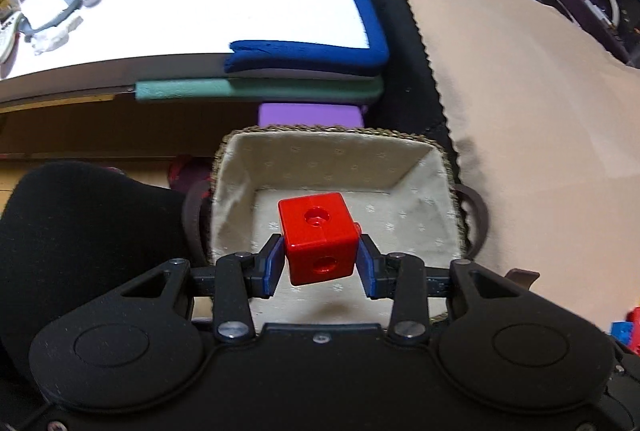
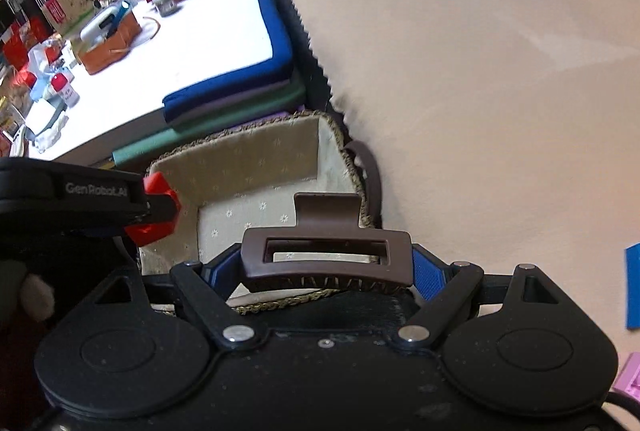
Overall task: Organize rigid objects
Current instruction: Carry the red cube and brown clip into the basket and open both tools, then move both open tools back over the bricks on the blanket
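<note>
Left gripper (image 1: 321, 258), black with blue pads: clamped narrow on a glossy red plastic cube (image 1: 319, 237), bored with a round hole in each visible face, pinched across two opposite flat sides. Held tilted downward above the open rectangular woven basket (image 1: 434, 147) with its pale flower-print cloth lining, probably so that a release drops the cube straight in. Hard, smooth, square-edged piece; flat sides give the pads a sure seat. Basket floor bare beneath it, soft cloth over a rough braided rim, dark strap handles at the ends.

Right gripper (image 2: 326, 263), same black build: spread wide yet holding a matte brown plastic hair claw clip (image 2: 325, 256) lengthwise, pads at its two ends. Rigid slotted frame, row of teeth along the lower edge, squeeze tab standing up. Poised over the near rim of the basket (image 2: 340, 135), not yet fully above the lining; likely waiting beside the cube (image 2: 154, 211) for its own drop.

Right of the basket: peach cloth (image 2: 480, 91), smooth, saw-toothed along its edge, over black fabric.
</note>
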{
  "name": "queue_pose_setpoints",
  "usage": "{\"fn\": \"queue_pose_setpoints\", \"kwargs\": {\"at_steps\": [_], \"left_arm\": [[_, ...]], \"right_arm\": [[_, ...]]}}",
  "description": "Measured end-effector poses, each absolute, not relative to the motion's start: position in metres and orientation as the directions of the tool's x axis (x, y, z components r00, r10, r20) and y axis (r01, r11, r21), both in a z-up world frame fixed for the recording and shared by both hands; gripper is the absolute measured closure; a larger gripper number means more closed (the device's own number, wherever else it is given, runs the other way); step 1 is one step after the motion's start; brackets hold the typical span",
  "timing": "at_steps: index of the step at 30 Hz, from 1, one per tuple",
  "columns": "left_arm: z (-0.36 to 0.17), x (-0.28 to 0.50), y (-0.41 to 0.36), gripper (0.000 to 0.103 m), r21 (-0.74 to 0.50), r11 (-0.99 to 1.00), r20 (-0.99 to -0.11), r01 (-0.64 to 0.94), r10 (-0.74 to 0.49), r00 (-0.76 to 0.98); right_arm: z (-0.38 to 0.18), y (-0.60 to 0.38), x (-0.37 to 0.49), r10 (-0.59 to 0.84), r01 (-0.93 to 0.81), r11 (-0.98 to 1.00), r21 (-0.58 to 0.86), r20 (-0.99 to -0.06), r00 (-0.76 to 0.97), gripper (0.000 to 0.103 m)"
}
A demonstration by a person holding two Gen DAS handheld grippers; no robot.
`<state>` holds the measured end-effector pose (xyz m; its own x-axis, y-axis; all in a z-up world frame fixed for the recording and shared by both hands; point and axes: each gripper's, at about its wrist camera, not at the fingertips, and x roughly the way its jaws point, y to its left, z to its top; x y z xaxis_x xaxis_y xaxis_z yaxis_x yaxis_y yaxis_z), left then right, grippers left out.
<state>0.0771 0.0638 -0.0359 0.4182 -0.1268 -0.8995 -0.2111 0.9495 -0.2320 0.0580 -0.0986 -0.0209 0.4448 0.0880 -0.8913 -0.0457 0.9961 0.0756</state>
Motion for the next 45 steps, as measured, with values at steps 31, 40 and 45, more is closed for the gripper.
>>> {"fn": "queue_pose_setpoints", "kwargs": {"at_steps": [31,40,45], "left_arm": [[-0.028,0.067,0.056,0.037,-0.127,0.975,-0.902,-0.182,-0.037,0.429],[-0.022,0.061,0.049,0.037,-0.121,0.984,-0.885,-0.127,-0.049,0.463],[-0.019,0.057,0.039,0.036,-0.117,0.991,-0.874,-0.070,-0.069,0.481]], "right_arm": [[-0.023,-0.112,0.050,0.091,0.034,0.992,0.119,-0.889,0.448,0.014],[-0.012,-0.131,0.031,0.044,0.095,0.990,0.103,-0.873,0.485,0.014],[-0.001,-0.154,0.012,-0.009,0.152,0.985,0.083,-0.853,0.522,0.014]]}}
